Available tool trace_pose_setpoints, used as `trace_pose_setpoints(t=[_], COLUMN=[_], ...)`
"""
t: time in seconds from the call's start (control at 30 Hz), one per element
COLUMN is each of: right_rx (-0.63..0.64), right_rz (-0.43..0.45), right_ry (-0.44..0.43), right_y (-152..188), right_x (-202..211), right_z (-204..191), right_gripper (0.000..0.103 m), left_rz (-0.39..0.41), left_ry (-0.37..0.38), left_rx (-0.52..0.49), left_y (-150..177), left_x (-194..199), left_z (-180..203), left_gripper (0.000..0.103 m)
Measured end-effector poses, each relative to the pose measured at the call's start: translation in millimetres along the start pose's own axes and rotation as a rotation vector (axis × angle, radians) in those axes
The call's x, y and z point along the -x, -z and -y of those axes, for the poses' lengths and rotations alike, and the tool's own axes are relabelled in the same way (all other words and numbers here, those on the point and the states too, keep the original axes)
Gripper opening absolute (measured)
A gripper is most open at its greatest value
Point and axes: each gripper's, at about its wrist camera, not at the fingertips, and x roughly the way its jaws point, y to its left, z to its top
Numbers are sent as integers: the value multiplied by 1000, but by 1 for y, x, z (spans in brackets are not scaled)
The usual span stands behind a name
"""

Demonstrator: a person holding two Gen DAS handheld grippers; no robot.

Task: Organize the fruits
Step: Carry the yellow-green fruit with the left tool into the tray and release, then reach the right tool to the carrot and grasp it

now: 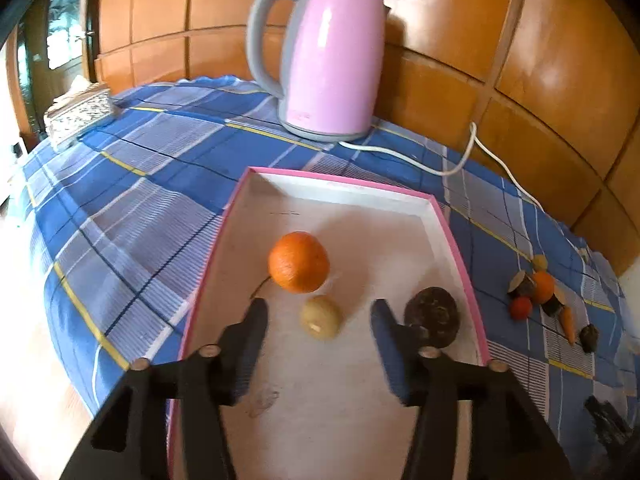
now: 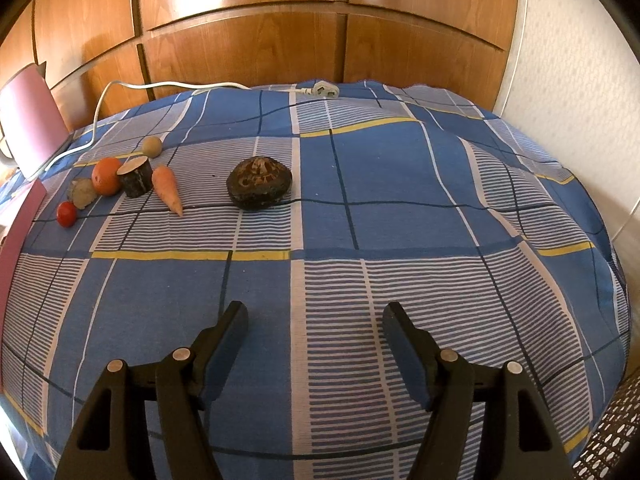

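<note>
A pink-rimmed white tray (image 1: 456, 240) lies on the blue checked cloth. In it lie an orange (image 1: 299, 262), a small yellow fruit (image 1: 320, 317) and a dark brown round fruit (image 1: 434, 312). My left gripper (image 1: 319, 312) is open above the tray, with the yellow fruit between its fingertips and not gripped. My right gripper (image 2: 315, 316) is open and empty above bare cloth. Ahead of it lie a dark brown fruit (image 2: 259, 184), a carrot (image 2: 168, 189), a cut dark piece (image 2: 136, 177), an orange (image 2: 106, 175), a red tomato (image 2: 66, 213) and a small tan ball (image 2: 152, 146).
A pink kettle (image 1: 332, 56) stands behind the tray, its white cord (image 1: 452, 164) trailing right to a plug (image 2: 322, 89). A patterned tissue box (image 1: 78, 114) sits at the far left. Wooden panels back the table. The loose produce also shows in the left wrist view (image 1: 540, 292).
</note>
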Motion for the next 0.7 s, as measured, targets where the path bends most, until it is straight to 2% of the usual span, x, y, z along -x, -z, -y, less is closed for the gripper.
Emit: trace_pose_setpoints(t=[0.07, 0.13, 0.23, 0.5, 0.7], right_rx=[-3, -13, -11, -21, -23], right_rz=[0, 1, 3, -1, -2], right_ry=[4, 2, 4, 5, 15], right_y=[0, 0, 1, 1, 1], right_x=[0, -1, -1, 0, 0], right_z=[0, 2, 2, 2, 1], right_gripper=[75, 76, 76, 76, 76], left_rz=[23, 41, 60, 45, 41], left_ry=[-7, -26, -42, -51, -83], left_rx=[2, -2, 4, 19, 35], left_y=[5, 9, 16, 26, 34], left_x=[7, 12, 21, 29, 37], left_z=[-4, -5, -8, -6, -9], left_gripper=[66, 78, 90, 98, 98])
